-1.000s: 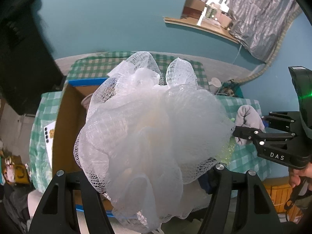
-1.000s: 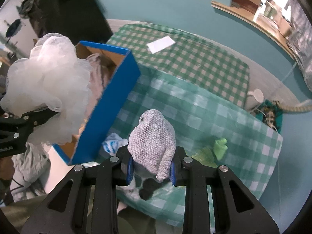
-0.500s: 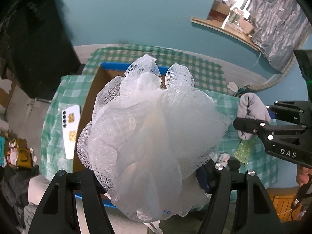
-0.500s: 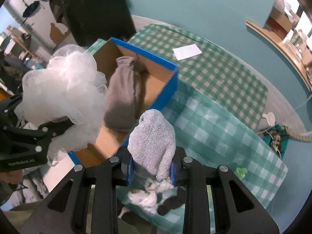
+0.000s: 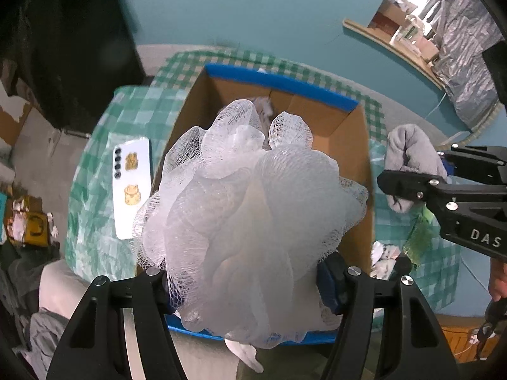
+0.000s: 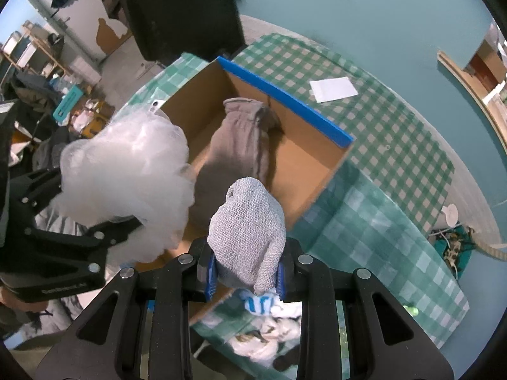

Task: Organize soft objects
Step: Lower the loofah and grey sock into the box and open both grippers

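Observation:
My left gripper (image 5: pixel 250 288) is shut on a big white mesh bath pouf (image 5: pixel 247 209), held above the near side of the open blue-rimmed cardboard box (image 5: pixel 279 82). In the right wrist view the pouf (image 6: pixel 126 174) hangs over the box's left edge. My right gripper (image 6: pixel 247 274) is shut on a grey knitted glove (image 6: pixel 248 231), over the near right part of the box (image 6: pixel 285 98). The left wrist view shows that glove (image 5: pixel 412 158) at the right, just outside the box wall. A brownish-grey cloth (image 6: pixel 240 145) lies inside the box.
The green checked tablecloth (image 6: pixel 380 221) covers the table. A white phone (image 5: pixel 131 186) lies left of the box, a white paper (image 6: pixel 332 88) behind it. Crumpled white and blue cloths (image 6: pixel 266 326) and a green scrap (image 5: pixel 418 240) lie right of the box. Clutter covers the floor at left.
Both grippers moved left, from beside the box to above it, each keeping its load. The box interior with the brownish cloth came into view.

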Available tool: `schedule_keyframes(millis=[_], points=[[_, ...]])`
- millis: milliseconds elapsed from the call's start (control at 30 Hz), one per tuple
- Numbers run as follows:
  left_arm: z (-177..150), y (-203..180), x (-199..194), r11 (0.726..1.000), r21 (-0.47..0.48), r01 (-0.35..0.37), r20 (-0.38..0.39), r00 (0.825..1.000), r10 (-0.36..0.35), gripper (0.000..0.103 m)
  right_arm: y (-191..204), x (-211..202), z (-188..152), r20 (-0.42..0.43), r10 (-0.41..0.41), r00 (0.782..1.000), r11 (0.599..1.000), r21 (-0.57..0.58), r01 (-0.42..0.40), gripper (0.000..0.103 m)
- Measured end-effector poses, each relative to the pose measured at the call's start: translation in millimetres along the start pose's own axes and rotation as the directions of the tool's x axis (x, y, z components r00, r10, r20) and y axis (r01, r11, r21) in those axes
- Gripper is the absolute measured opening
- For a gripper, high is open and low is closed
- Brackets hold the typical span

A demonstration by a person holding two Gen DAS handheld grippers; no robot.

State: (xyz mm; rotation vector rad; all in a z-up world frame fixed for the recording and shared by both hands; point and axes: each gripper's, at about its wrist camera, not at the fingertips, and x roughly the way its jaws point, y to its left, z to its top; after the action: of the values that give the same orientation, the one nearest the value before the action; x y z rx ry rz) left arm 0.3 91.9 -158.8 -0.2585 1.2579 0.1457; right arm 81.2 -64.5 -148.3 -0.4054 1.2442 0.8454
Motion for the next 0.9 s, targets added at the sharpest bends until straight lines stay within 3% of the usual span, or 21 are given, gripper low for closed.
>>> schedule_keyframes(millis=[167,233,267,300,367,900], points=[[1.3,5.7,8.1,1.0,-0.008,-0.014,-0.027,1.0,0.014,0.076,12.1,10.8,8.4,-0.017,0.003,1.0,1.0,-0.018,-0.003,0.032],[3.2,7.3,6.2,1.0,-0.008,-0.014,-0.017,1.0,0.013,0.084,14.7,12.0,10.6,-0.018,0.001,1.0,1.0,-0.017,-0.001,0.039],[4.1,8.5,5.7,1.0,-0.008,-0.017,-0.015,1.0,0.017,0.089,15.5,12.2,11.6,-0.017,0.004,1.0,1.0,-0.013,-0.004,0.048],[5.1,9.5,4.1,1.0,-0.007,-0.023,-0.011,1.0,0.023,0.09,16.5,12.0,12.4,-0.014,0.001,1.0,1.0,-0.011,-0.001,0.057],[6.1,10.2,2.2,1.0,0.0,-0.029,-0.011,1.0,0.029,0.09,16.6,10.9,13.6,-0.004,-0.01,1.0,1.0,-0.009,0.01,0.063],[-1.6,6.6,-27.6,0.999,0.018,-0.034,0.034,0.999,0.034,0.09,1.0,-16.6,-1.5,0.047,-0.033,0.998,0.997,0.073,0.029,0.072]])
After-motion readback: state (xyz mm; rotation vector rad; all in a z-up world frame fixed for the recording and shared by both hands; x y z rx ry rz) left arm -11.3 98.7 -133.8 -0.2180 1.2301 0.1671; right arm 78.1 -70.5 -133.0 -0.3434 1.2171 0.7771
